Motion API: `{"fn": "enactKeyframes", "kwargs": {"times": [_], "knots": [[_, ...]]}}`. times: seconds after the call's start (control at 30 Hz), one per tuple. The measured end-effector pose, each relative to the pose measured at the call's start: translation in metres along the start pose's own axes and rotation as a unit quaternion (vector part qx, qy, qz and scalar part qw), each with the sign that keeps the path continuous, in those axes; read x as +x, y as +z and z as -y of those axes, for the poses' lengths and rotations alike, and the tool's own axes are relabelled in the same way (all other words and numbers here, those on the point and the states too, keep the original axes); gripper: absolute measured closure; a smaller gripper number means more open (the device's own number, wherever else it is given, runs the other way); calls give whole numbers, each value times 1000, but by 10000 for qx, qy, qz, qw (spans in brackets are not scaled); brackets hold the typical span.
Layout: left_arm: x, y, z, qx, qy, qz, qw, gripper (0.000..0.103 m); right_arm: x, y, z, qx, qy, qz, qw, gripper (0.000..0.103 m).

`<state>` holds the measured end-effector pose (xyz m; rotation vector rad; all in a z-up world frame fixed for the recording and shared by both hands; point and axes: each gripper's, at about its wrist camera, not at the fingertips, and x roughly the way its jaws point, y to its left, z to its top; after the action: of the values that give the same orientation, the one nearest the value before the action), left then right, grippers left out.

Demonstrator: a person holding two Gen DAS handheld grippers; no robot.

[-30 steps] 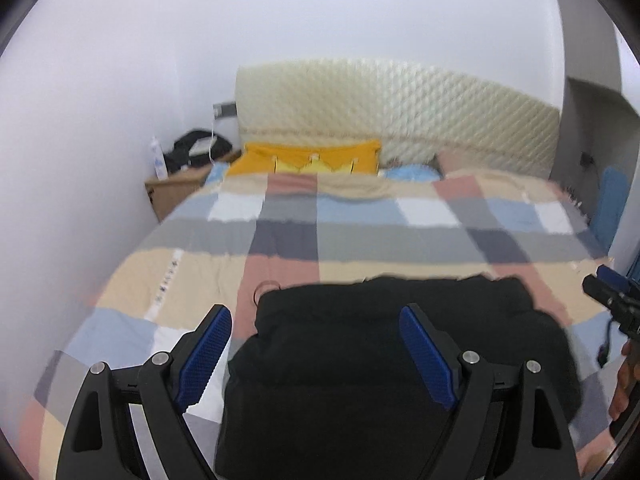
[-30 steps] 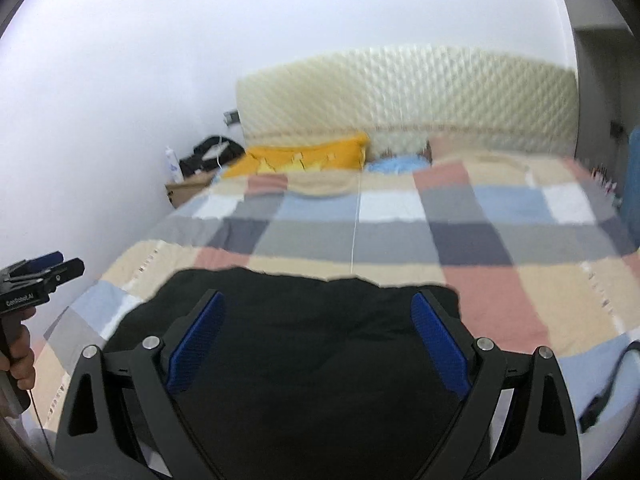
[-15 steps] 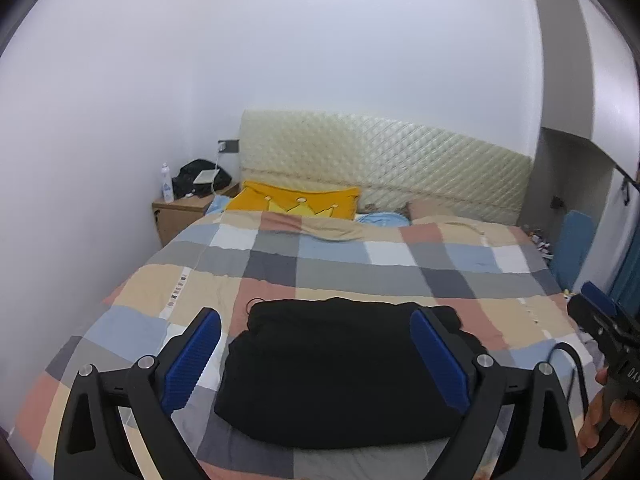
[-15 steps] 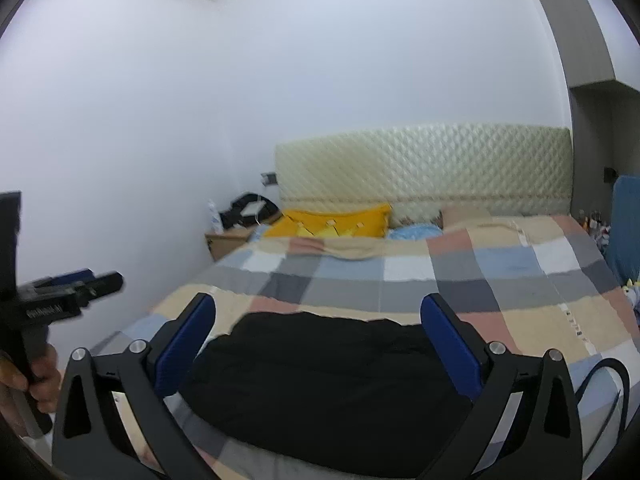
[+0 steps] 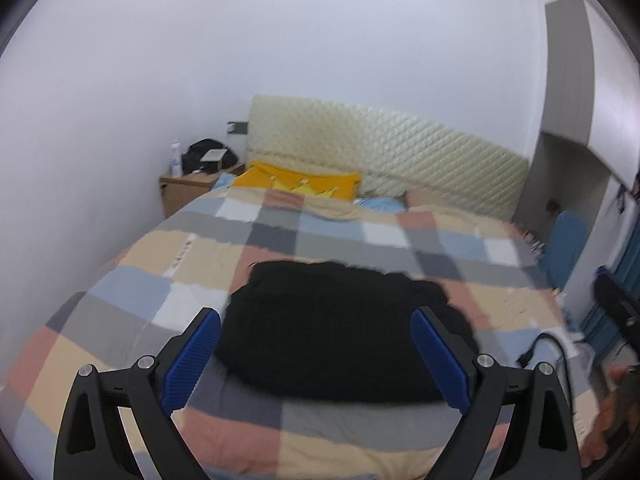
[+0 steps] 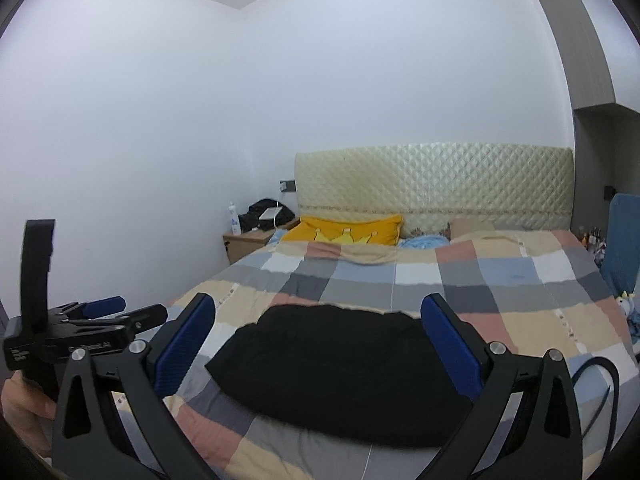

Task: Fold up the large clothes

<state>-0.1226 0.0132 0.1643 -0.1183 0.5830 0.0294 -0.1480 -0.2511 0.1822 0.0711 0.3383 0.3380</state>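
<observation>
A black garment point(image 5: 340, 328) lies folded in a compact rectangle on the checked bedspread point(image 5: 280, 236), near the foot of the bed. It also shows in the right wrist view point(image 6: 340, 368). My left gripper point(image 5: 316, 356) is open and empty, held back from the garment above the bed's foot edge. My right gripper point(image 6: 318, 344) is open and empty, also held back from the garment. The left gripper shows from the side in the right wrist view point(image 6: 92, 320), at the far left, apart from the cloth.
A yellow pillow point(image 5: 300, 184) and a blue one point(image 5: 380, 204) lie by the padded headboard point(image 5: 384, 152). A wooden nightstand point(image 5: 188, 188) with a bottle and a black bag stands at the left wall. A black cable point(image 6: 600, 376) lies on the bed's right edge.
Both grippers have pulled back and up from the folded garment, which now looks smaller and farther off. The garment has stayed in place. Both stay open.
</observation>
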Motion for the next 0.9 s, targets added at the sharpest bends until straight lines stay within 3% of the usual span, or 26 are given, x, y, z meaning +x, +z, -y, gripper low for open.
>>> {"fn": "enactKeyframes", "kwargs": {"times": [0.1,0.3,0.7,0.9], "knots": [[5,-13,0,75,234,-117,9996,6,-1,-13,5,62,-166,-149,9997,1],[19,-37,2,72,35,-526,9986,6,-2,-41,12,288,-366,-477,9978,1],[20,-66,16,226,-8,-708,9972,6,-6,-86,6,404,-582,-822,9941,1],[21,-77,12,164,87,-753,9970,6,-11,-100,9,532,-683,-778,9932,1]]}}
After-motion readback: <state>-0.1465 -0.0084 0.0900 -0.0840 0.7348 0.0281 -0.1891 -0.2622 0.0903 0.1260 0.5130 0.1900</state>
